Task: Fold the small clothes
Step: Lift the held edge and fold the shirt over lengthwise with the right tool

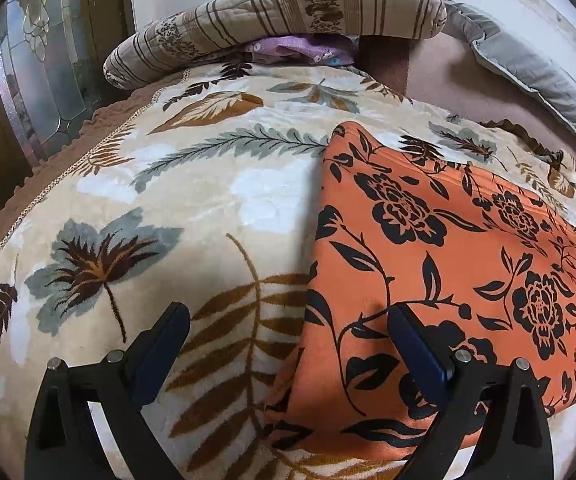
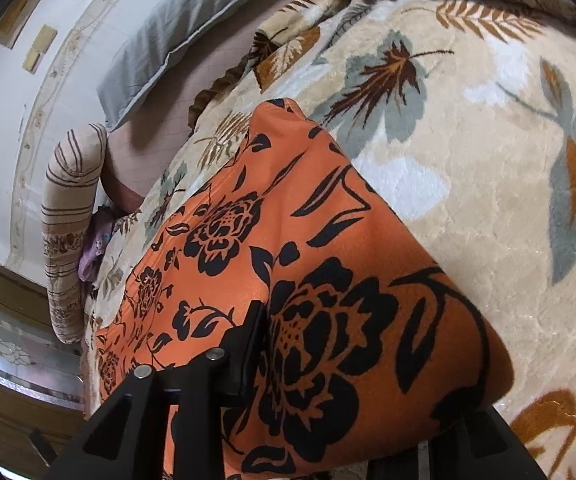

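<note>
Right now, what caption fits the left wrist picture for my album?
Open left gripper hovers over the orange cloth on a leafy blanket.

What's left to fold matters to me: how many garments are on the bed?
2. An orange floral garment lies on the leaf-print blanket in front; a purple piece is tucked under the striped quilt at the far edge. Others may be hidden beneath that quilt.

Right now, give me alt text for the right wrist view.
The right hand-held gripper is closed on a raised fold of an orange garment with black flowers, which lies on a cream leaf-print blanket. A grey pillow lies behind.
</note>
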`<state>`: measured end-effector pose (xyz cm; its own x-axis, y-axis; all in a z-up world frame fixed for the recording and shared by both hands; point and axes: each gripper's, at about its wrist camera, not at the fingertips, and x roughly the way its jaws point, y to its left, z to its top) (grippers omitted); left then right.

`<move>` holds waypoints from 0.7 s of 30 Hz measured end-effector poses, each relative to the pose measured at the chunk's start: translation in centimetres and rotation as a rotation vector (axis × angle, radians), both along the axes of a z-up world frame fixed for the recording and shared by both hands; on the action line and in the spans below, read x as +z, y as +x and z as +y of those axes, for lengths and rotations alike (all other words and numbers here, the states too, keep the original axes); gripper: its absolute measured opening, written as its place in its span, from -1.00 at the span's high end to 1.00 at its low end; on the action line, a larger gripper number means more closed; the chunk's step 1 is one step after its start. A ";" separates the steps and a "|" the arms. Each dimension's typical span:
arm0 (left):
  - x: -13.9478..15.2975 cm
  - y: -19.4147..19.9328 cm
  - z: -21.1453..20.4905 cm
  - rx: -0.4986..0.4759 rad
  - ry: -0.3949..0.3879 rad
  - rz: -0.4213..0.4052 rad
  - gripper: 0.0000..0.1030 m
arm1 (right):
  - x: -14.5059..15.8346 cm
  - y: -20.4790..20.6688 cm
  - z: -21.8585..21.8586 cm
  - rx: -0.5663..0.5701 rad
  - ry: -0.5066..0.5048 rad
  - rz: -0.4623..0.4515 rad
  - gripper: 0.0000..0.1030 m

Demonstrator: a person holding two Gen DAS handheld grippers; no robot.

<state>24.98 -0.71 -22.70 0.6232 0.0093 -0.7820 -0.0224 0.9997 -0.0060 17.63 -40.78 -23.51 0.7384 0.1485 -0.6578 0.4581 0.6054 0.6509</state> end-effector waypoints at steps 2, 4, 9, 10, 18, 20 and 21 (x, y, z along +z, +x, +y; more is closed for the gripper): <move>-0.1 0.0 0.0 0.000 -0.004 0.006 -0.92 | 0.3 0.1 0.3 0.009 -0.030 -0.001 0.31; -0.2 0.0 0.0 -0.001 -0.006 0.010 -0.92 | 0.8 0.3 0.9 0.022 -0.087 0.004 0.37; -0.5 0.1 0.2 -0.004 -0.024 0.028 -0.92 | 2.7 0.0 1.9 0.036 -0.172 -0.030 0.61; -0.4 0.1 0.4 -0.004 -0.030 0.031 -0.92 | 3.8 -0.2 2.6 0.043 -0.208 -0.039 0.62; 2.0 0.2 5.1 0.092 -0.096 0.015 -0.92 | 12.9 1.6 12.9 0.217 -0.432 -0.194 0.63; 2.2 0.4 6.6 0.126 -0.105 0.014 -0.92 | 14.3 2.6 16.8 0.294 -0.475 -0.215 0.63; 2.3 0.4 7.5 0.148 -0.110 0.008 -0.92 | 14.6 3.0 18.4 0.324 -0.482 -0.219 0.63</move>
